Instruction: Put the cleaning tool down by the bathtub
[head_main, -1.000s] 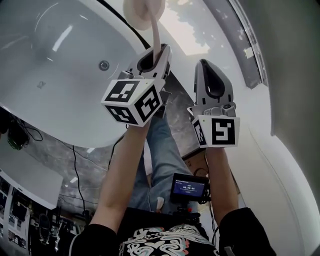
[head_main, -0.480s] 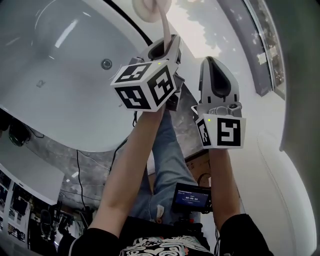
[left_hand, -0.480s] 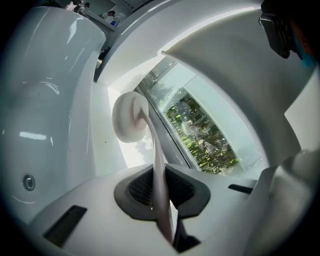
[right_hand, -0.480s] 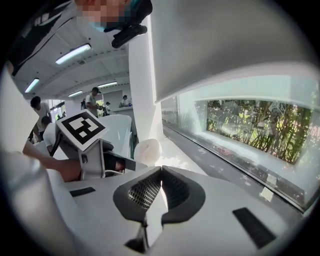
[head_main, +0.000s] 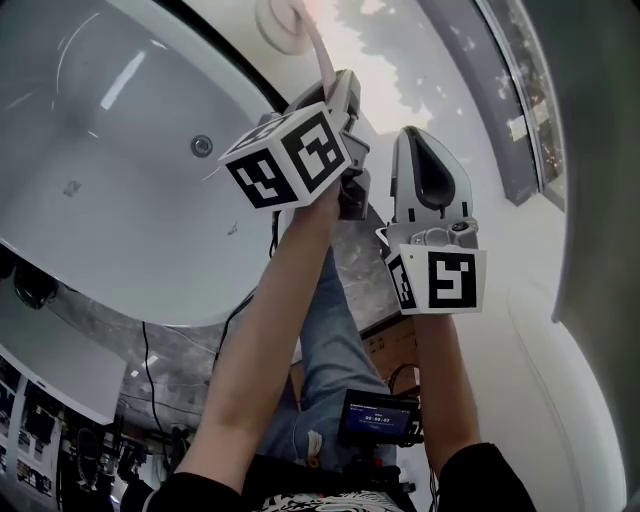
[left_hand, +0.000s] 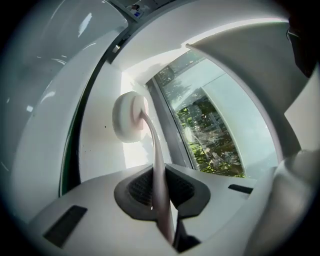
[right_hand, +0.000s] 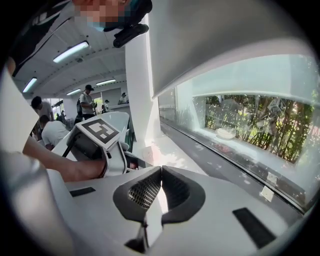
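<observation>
The cleaning tool has a thin pink handle (left_hand: 157, 165) and a round white head (left_hand: 129, 117). My left gripper (left_hand: 161, 189) is shut on the handle, and the head sticks out ahead of the jaws over the white ledge (left_hand: 107, 150) beside the bathtub (head_main: 110, 150). The head view shows the tool head (head_main: 282, 22) at the top, beyond the left gripper (head_main: 338, 88), just right of the tub's dark rim line. My right gripper (head_main: 415, 138) hangs beside it on the right, shut, with nothing between its jaws (right_hand: 160, 181).
The tub's drain (head_main: 202, 146) lies left of the grippers. A glass wall with greenery (left_hand: 210, 135) and a dark frame rail (left_hand: 167, 135) runs along the ledge. Cables (head_main: 150, 330) trail on the grey floor. People (right_hand: 87, 102) stand far behind.
My left gripper has rolled so its marker cube faces differently, and it has sunk towards the ledge with the tool still gripped. The right gripper has dropped a little alongside it.
</observation>
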